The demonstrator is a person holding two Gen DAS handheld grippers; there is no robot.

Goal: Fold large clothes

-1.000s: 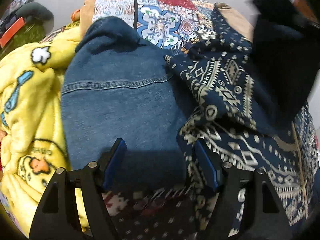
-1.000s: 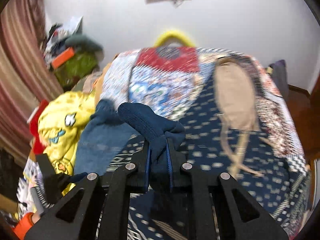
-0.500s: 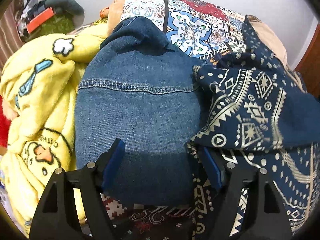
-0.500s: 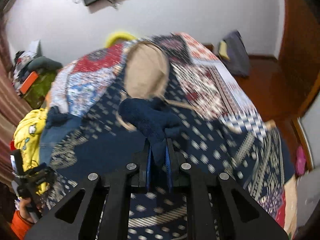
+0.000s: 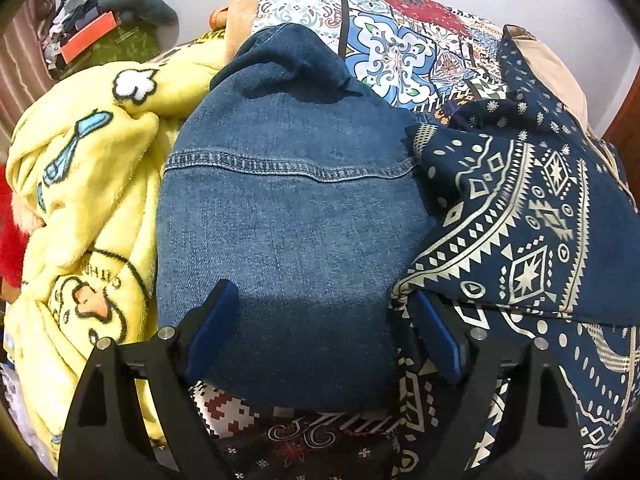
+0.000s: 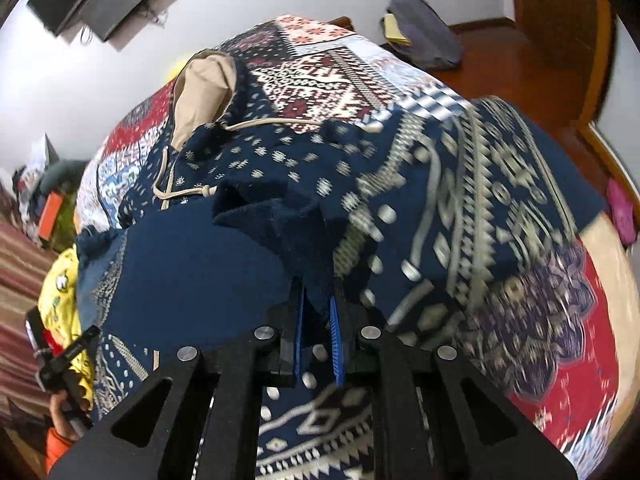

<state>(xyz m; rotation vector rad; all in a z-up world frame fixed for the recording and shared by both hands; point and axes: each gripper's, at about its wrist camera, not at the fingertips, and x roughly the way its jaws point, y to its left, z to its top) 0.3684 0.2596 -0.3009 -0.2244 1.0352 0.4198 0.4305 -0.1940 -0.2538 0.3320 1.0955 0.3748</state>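
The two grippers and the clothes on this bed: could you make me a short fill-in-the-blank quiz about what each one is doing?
1. The right gripper is shut on a fold of dark ____ fabric from the patterned hoodie.
2. The left gripper holds nothing; its jaws are opening over a piece of blue ____.
3. Beside that piece lies a fluffy ____ blanket with cartoon prints.

Missing words: navy; denim; yellow
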